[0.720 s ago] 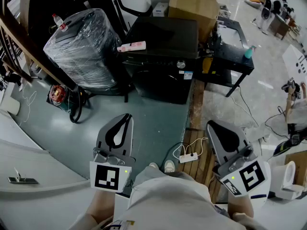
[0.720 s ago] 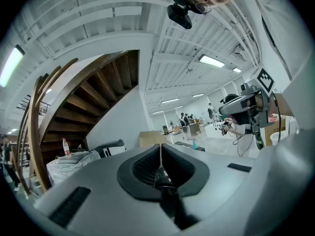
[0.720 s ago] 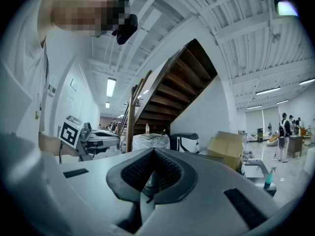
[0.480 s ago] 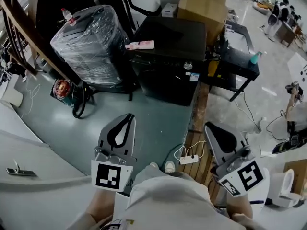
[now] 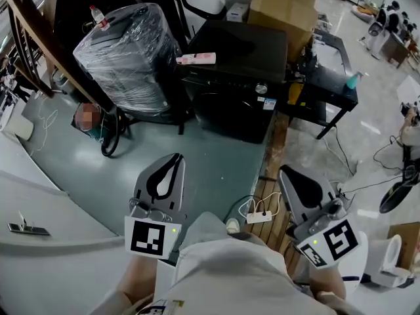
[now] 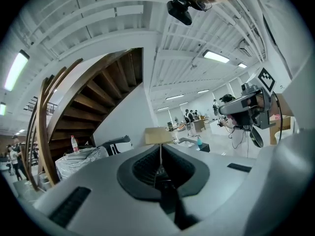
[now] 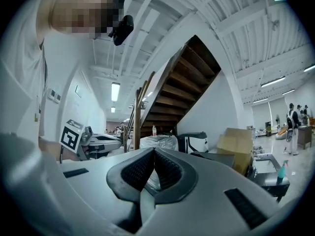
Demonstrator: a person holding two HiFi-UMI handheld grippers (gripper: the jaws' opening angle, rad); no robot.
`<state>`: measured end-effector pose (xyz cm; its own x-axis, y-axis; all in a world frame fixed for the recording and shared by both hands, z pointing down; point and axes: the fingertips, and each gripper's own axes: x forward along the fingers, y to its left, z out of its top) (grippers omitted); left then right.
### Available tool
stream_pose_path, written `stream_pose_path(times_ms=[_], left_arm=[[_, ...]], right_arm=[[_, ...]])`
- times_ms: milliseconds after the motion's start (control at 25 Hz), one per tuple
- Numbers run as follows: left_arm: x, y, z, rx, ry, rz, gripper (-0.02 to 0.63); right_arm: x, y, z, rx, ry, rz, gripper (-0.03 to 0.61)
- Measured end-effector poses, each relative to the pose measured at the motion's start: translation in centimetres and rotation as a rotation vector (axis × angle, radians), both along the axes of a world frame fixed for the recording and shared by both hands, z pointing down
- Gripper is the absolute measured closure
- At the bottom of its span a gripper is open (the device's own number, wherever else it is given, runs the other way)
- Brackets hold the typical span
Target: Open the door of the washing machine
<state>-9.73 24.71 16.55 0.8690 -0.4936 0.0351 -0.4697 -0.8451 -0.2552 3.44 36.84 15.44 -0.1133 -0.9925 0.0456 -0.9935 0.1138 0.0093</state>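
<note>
Head view: black washing machine [image 5: 236, 51] at upper centre, door [image 5: 226, 113] on the dark front seemingly flush and shut. Pink-and-white packet [image 5: 195, 59] lying on top of the machine at its left edge. Plastic-wrapped appliance [image 5: 125, 58] just left of the machine, cardboard box [image 5: 285, 8] behind it, black table [image 5: 325, 87] with a teal bottle [image 5: 354, 79] to its right. Left gripper [image 5: 176, 159] and right gripper [image 5: 285, 171] held level, well short of the machine's front, touching nothing. White power strip [image 5: 258, 215] on the floor between the grippers.

Left gripper view: jaws pressed together, tips [image 6: 160, 146] meeting, nothing between. Cardboard box [image 6: 157, 135] straight beyond the tips.

Right gripper view: jaws likewise closed tip to tip [image 7: 154, 150], empty. Dark top of the washing machine [image 7: 215, 156] just right of the jaws, wrapped appliance [image 7: 157, 142] beyond them, left of the machine.
</note>
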Motion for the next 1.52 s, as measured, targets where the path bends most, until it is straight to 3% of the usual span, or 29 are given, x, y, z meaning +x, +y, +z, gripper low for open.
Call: stream_pose_path(times_ms=[40,120,520,840,1040,1120,1360,1520], left_arm=[[0.0,0.0,0.0,-0.002,0.001,-0.003,0.586],[-0.2,-0.1,0.3,-0.014,0.000,-0.010,0.586],[0.1,-2.3,2.0,-0.047,-0.020,-0.023,0.586],[1.3,-6.7,4.3,-0.055,-0.045,-0.023,0.586],[2.7,-11.0,6.5,-0.067,-0.081,-0.015,0.586],[3.9,-12.7,7.0,-0.120,-0.074,-0.020,0.586],[6.8,-18.4,10.3,-0.137,-0.142,0.050,0.586],[9.0,-21.7,12.0,-0.165,-0.162,0.120,0.586]], right_arm=[[0.2,0.0,0.0,0.005,-0.007,0.012,0.549],[0.4,-0.1,0.0,0.005,-0.021,0.029,0.307],[1.8,-2.1,2.6,-0.066,-0.042,0.056,0.302],[3.6,-7.0,5.9,-0.142,-0.034,0.061,0.302],[5.2,-11.7,8.0,-0.203,0.085,0.072,0.302],[5.7,-13.8,8.8,-0.217,0.102,0.067,0.302],[8.5,-20.1,12.6,-0.290,0.065,0.086,0.302],[11.4,-23.9,16.7,-0.367,-0.018,0.122,0.302]])
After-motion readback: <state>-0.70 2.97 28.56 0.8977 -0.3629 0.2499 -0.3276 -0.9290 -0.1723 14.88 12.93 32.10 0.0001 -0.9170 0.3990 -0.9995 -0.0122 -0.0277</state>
